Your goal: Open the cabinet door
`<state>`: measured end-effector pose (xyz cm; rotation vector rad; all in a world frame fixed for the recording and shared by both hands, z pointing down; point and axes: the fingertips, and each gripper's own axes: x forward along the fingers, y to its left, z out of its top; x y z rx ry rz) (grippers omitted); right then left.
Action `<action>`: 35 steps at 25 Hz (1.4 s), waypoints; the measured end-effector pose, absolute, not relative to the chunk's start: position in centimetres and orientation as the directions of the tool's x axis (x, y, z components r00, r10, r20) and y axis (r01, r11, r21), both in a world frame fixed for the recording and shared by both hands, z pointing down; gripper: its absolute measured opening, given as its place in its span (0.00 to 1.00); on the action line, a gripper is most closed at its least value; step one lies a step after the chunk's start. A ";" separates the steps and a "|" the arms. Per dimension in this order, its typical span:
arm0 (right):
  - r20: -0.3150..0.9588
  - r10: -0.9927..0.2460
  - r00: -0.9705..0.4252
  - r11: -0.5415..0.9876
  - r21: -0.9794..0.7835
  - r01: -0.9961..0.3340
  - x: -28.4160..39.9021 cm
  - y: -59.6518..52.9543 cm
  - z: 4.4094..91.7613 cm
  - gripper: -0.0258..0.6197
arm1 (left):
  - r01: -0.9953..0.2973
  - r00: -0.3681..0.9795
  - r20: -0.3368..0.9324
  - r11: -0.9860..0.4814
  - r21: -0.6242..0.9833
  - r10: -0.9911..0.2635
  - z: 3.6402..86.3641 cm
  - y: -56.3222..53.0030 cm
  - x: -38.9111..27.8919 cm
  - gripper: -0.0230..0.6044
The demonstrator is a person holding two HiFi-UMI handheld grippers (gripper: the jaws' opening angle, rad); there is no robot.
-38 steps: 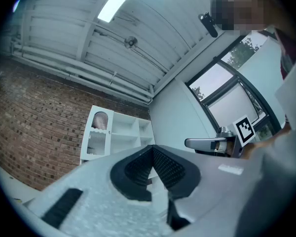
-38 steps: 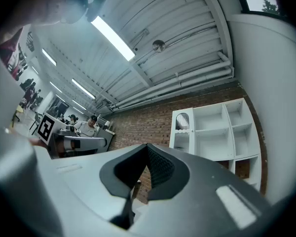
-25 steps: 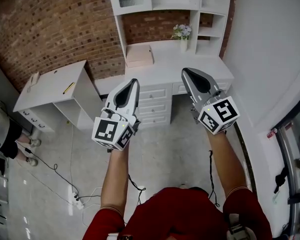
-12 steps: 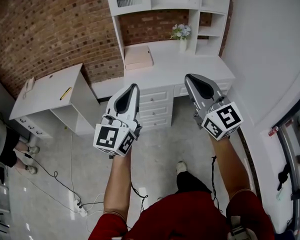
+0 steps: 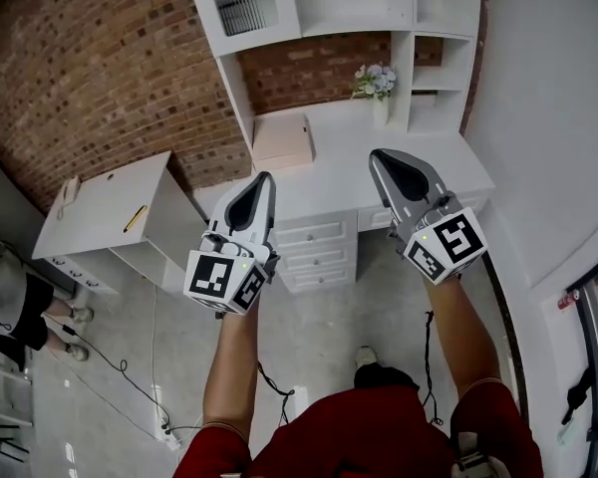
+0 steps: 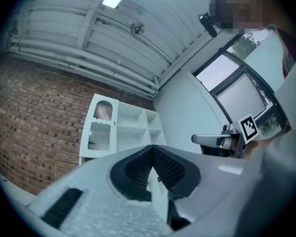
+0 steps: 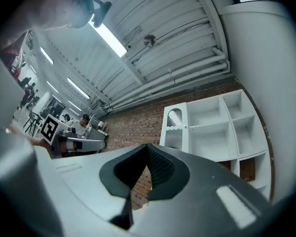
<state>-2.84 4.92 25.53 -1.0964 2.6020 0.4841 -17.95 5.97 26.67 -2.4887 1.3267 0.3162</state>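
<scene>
Approach step, I judge. Left claw [image 5: 263, 179] and right claw [image 5: 377, 155] are both pinched together and empty, well short of the white arched, ribbed-pane cabinet door [image 5: 241, 10], which sits upper left above the white table [image 5: 329, 157]. Next move: reach up, spread one claw, and take the door's right edge.

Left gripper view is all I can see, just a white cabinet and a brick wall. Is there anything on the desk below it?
Observer: Yes. The head view shows a flat pink box lying on the white desk.
Operator: Anything else on it?
Observer: A small vase of flowers stands further right on the desk.
Operator: What about my other gripper?
Observer: The right gripper view shows the right gripper shut, nothing between its jaws.
</scene>
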 end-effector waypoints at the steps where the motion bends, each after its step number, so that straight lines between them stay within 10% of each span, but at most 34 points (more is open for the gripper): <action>1: -0.379 -0.631 -0.677 0.661 0.196 -0.725 -2.1 3.3 25.3 0.06 | -0.837 0.546 -0.331 -0.522 -0.164 -0.770 26.4 4.3 -17.2 0.04; 35: -0.385 -0.572 -0.724 0.688 0.255 -0.679 -0.4 -29.0 22.2 0.06 | -0.847 0.531 -0.360 -0.494 -0.197 -0.767 21.8 -29.8 -13.1 0.04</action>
